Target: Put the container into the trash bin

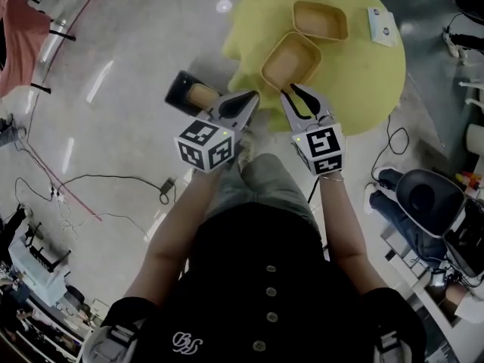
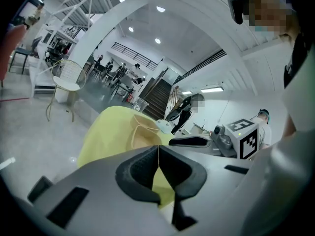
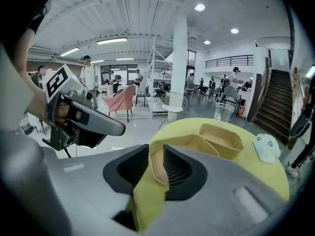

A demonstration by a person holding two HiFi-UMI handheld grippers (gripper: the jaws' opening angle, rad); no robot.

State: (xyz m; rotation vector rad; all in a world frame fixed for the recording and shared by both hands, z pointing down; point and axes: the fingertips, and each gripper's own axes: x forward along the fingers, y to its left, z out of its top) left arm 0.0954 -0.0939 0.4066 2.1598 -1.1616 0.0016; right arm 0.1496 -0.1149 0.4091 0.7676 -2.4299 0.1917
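Two tan containers sit on a round yellow table (image 1: 363,82): a near one (image 1: 291,59) (image 3: 184,142) (image 2: 142,132) and a far one (image 1: 321,20) (image 3: 221,136). My right gripper (image 1: 293,91) (image 3: 156,151) is at the table's near edge, its jaws apart with the near container's corner showing in the gap; the pads do not press on it. My left gripper (image 1: 252,95) (image 2: 158,149) hangs just left of it, shut and empty, pads meeting in a thin line. A black trash bin (image 1: 185,93) with something tan inside stands on the floor left of the table.
A white flat object (image 1: 382,25) (image 3: 266,147) lies at the table's far right. A black office chair (image 1: 427,195) and cables (image 1: 113,180) are on the floor to either side. The person's legs (image 1: 265,176) are below the grippers.
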